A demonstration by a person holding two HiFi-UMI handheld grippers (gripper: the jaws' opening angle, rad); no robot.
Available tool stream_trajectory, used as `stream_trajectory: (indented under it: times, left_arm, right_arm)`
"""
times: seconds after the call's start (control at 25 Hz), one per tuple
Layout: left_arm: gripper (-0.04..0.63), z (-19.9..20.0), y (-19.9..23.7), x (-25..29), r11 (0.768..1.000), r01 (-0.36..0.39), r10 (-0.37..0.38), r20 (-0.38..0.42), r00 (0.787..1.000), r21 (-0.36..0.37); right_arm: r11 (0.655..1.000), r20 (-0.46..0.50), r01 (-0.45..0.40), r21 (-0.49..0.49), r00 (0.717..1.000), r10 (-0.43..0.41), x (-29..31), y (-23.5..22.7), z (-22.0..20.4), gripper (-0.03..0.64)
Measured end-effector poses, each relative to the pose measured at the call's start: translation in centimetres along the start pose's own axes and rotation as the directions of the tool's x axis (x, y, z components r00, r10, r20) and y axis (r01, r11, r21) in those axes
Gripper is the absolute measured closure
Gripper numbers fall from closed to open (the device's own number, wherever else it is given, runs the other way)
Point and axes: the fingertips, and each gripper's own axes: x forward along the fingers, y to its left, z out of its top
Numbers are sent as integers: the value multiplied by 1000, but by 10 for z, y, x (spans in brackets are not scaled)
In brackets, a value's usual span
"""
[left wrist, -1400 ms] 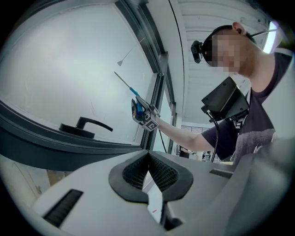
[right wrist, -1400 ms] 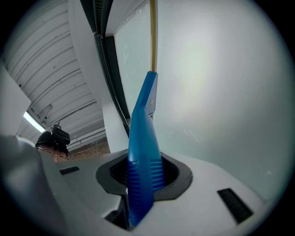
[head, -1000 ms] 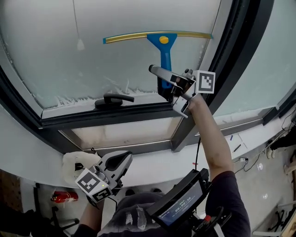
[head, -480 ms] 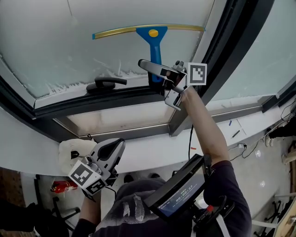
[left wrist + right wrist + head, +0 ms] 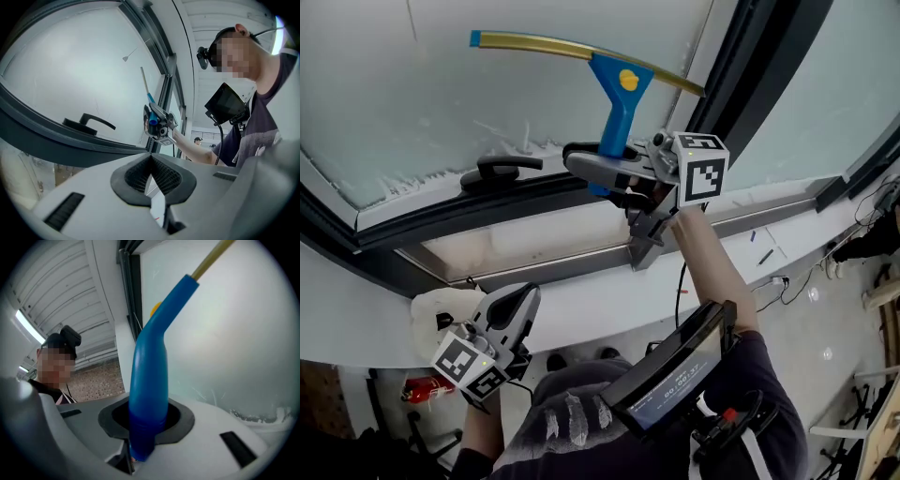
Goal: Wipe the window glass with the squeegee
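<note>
My right tongs (image 5: 602, 176) are clamped on the blue handle of the squeegee (image 5: 620, 94). Its yellow blade (image 5: 546, 45), level a second ago, now slants across the window glass (image 5: 422, 103), with the right end dropped toward the dark frame (image 5: 748, 84). I judge this stroke is turning or finishing. My left tongs (image 5: 514, 311) hang low, closed on nothing.

Head view downward, gripper views close, window glass (image 5: 412, 103) shared
</note>
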Motion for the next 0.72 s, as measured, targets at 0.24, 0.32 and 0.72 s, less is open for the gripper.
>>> stream_trajectory:
  times: [0.24,0.32,0.72]
  left_arm:
    - [591,-6,1,-8,998,57,-57,-12,998,-20]
    - [591,-10,2,-9,996,83,-84,-21,996,-30]
    - [591,-30,-5,9,964,248,-256,-80,963,-91]
  right_arm:
    - [990,-112,143,-7,983,-143,-17,17,-53,540]
    - [981,-150,191,10,971,-188,-23,16,-75,540]
    - [924,-203,371,92,915,-348,-55,25,-153,541]
